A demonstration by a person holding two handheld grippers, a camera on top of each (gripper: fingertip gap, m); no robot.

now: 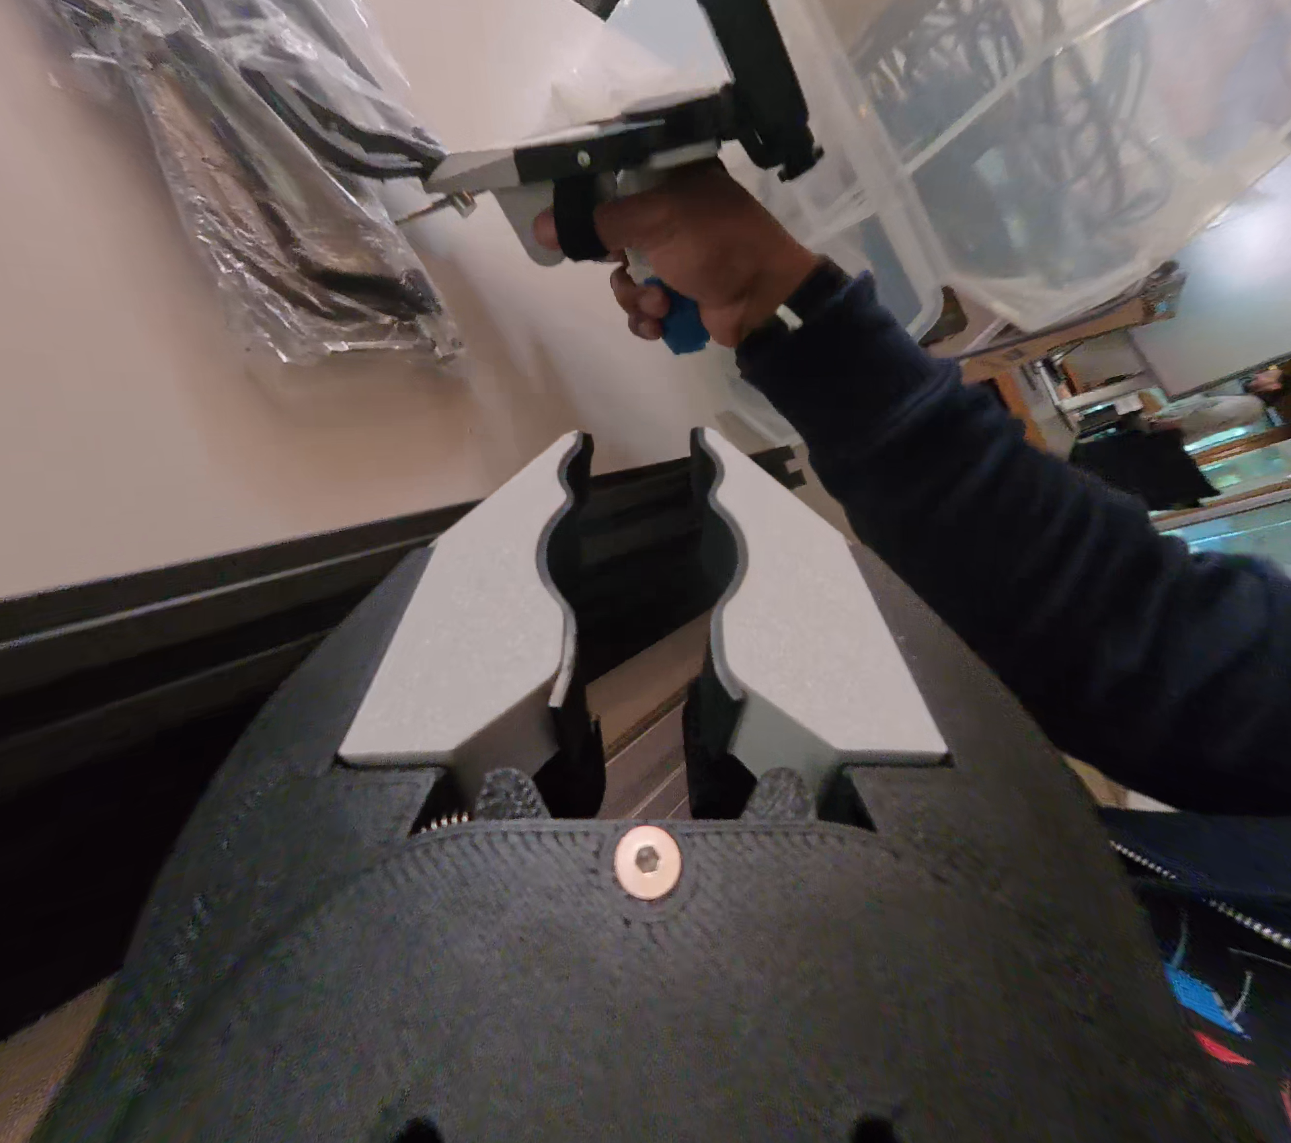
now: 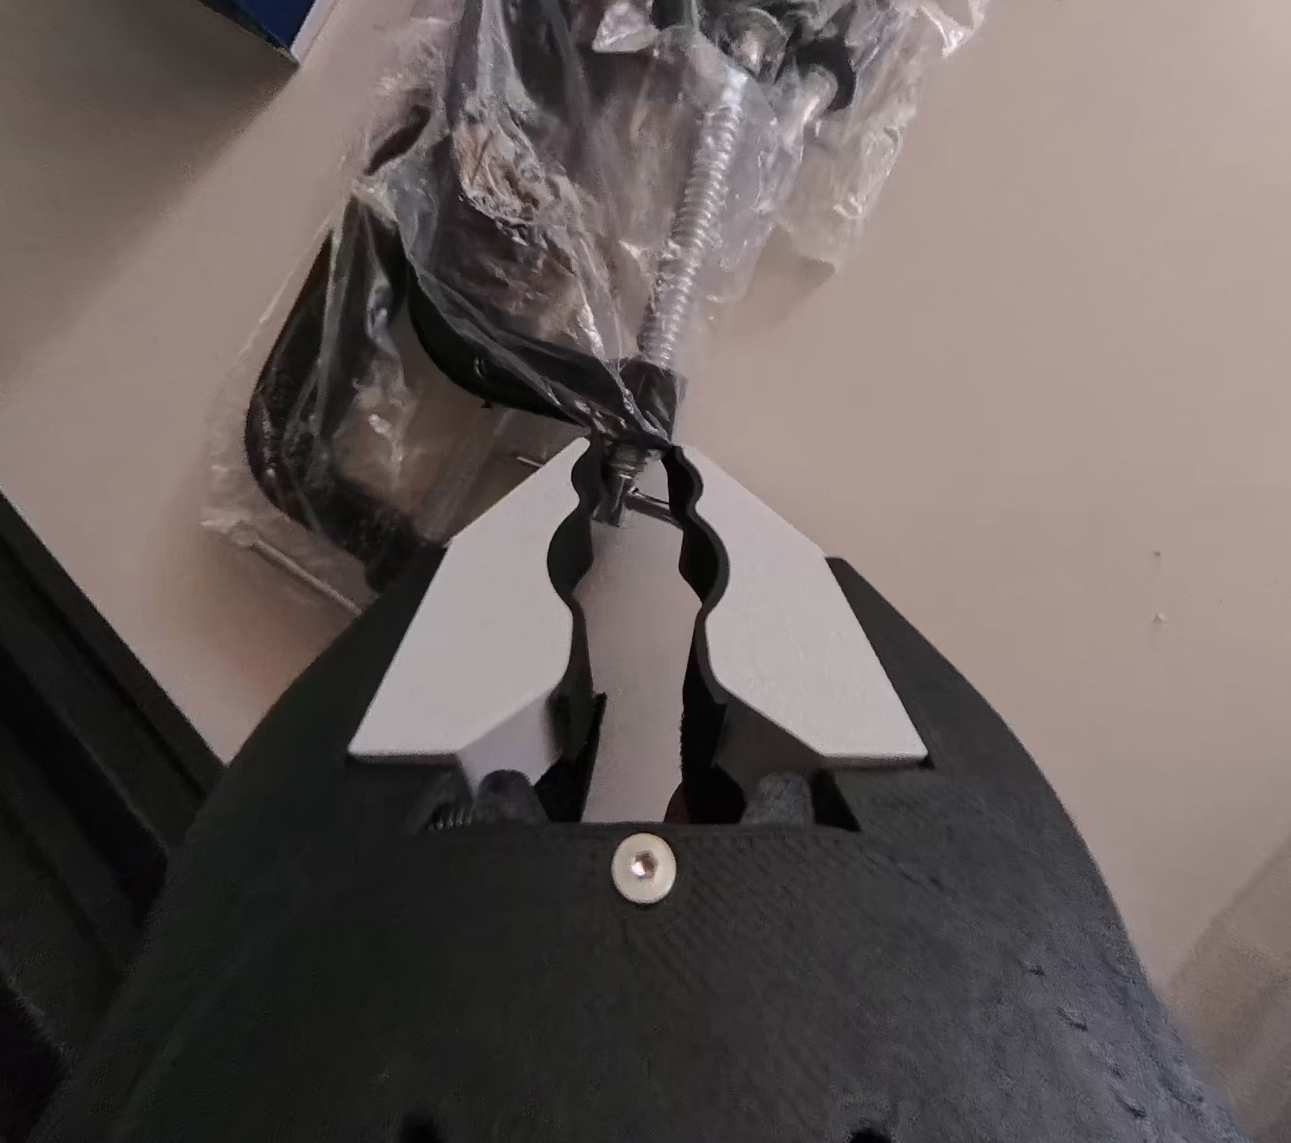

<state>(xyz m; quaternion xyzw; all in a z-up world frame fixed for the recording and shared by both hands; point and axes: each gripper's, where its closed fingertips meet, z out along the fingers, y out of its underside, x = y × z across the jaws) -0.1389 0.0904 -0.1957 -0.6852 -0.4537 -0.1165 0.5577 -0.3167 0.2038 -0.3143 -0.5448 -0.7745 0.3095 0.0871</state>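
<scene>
Pinching a bagged clamp's (image 2: 559, 243) screw end, the right claw (image 2: 624, 458) grips; left claw (image 1: 637, 446) hangs released, nothing between.

No writing, label, brand, number or sign could be read on anything in either the left or right wrist view.

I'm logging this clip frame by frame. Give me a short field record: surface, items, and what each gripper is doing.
surface: beige table
items: clamps in clear plastic bags; clear bin
left gripper: open, empty, off the table edge
right gripper: closed on the screw end of a bagged C-clamp, pinching it through the plastic
hand: holds the right gripper's handle
sleeve: dark
</scene>
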